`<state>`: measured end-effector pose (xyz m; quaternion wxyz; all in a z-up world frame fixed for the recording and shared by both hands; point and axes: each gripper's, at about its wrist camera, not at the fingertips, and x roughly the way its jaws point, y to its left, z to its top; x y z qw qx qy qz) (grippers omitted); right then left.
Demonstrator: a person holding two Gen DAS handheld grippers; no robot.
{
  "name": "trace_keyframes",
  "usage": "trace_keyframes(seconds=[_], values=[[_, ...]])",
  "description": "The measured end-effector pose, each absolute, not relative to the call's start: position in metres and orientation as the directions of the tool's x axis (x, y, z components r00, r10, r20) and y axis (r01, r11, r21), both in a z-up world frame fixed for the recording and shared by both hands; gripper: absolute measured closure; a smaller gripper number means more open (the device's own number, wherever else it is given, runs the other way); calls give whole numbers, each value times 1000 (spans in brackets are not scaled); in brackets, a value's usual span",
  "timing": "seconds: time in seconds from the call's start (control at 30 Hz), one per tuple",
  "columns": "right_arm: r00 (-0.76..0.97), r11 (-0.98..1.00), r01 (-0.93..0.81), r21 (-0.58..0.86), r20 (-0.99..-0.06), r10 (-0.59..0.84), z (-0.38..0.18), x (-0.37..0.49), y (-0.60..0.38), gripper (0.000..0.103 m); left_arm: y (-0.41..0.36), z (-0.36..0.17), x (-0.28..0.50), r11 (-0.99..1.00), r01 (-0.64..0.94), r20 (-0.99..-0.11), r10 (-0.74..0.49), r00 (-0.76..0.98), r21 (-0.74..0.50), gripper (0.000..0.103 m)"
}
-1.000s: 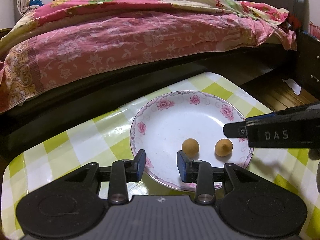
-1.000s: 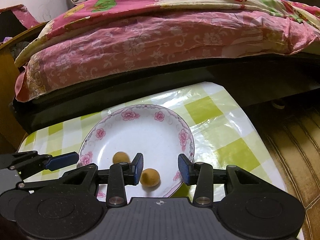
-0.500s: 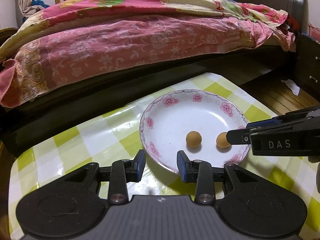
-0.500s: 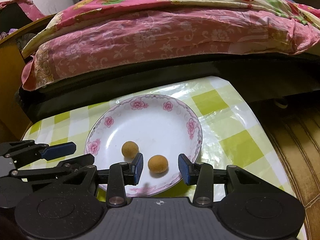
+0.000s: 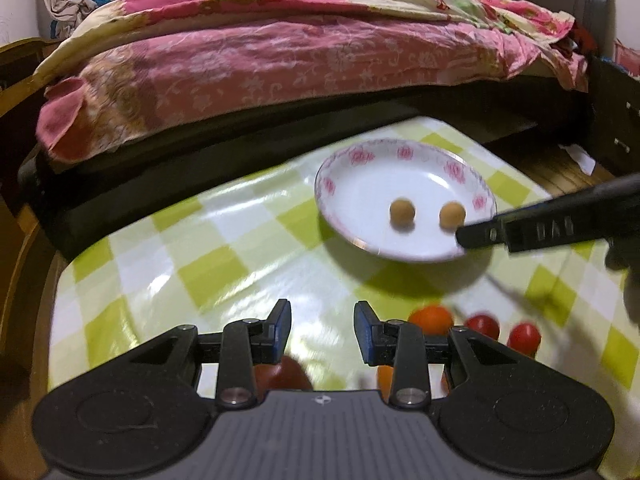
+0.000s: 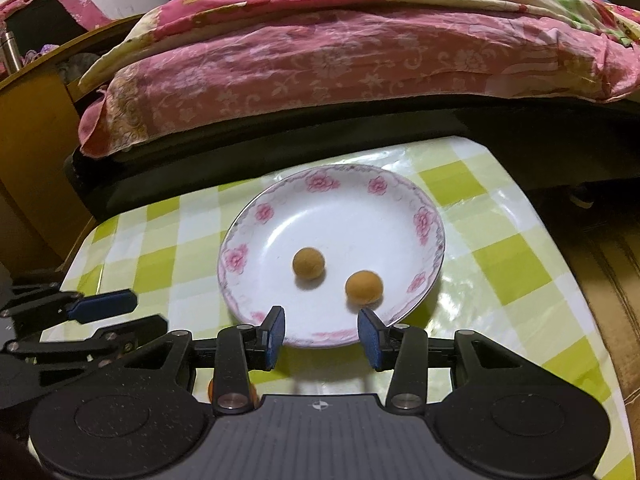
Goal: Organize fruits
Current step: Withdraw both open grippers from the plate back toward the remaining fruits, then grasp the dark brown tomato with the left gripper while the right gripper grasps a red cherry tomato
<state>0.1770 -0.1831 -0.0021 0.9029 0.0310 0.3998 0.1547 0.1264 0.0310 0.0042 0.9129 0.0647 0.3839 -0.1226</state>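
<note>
A white plate with pink flowers sits on the green-checked table and holds two small tan round fruits. My left gripper is open and empty, pulled back over the table well short of the plate. Several red and orange fruits lie on the table by its right finger; another reddish one lies under it. My right gripper is open and empty at the plate's near rim.
A bed with a pink floral quilt runs along the table's far edge. The table's right edge drops to a wooden floor. A small orange fruit peeks under my right gripper.
Both grippers have drawn back from the plate, the left one further and to the left, so the red and orange fruits near the table's front have come into view. Both stay open.
</note>
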Motion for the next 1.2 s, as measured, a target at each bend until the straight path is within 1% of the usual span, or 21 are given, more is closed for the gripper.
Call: trace_keyframes(seconds=[0.07,0.37,0.53,0.63,0.83,0.87,0.97,1.1,1.2], values=[[630,950,-256,179,-714,305,-2,174,-183,60,37,2,117,962,268,-716,-154,680,47,61],[621,942,-272,195,-712,326,2,158,-176,60,50,-10,112,963,263,-726,-137,674,62,60],[610,939,-278,204,-717,337,6,145,-173,60,50,-17,117,959,274,-727,-138,673,72,48],[607,939,-274,209,-719,337,8,138,-174,60,53,-23,118,959,269,-732,-119,671,92,47],[591,947,-238,217,-741,318,5,126,-184,59,62,-34,125,967,240,-747,-100,657,81,48],[585,950,-229,213,-750,309,4,124,-185,59,63,-35,125,969,237,-750,-104,653,72,51],[570,954,-208,217,-765,298,-2,119,-192,59,65,-37,123,969,240,-747,-121,654,53,55],[549,956,-197,217,-783,292,-11,115,-198,59,64,-36,123,970,237,-745,-119,656,54,57],[531,958,-207,197,-800,279,-20,116,-197,59,64,-35,122,969,245,-746,-140,651,32,57]])
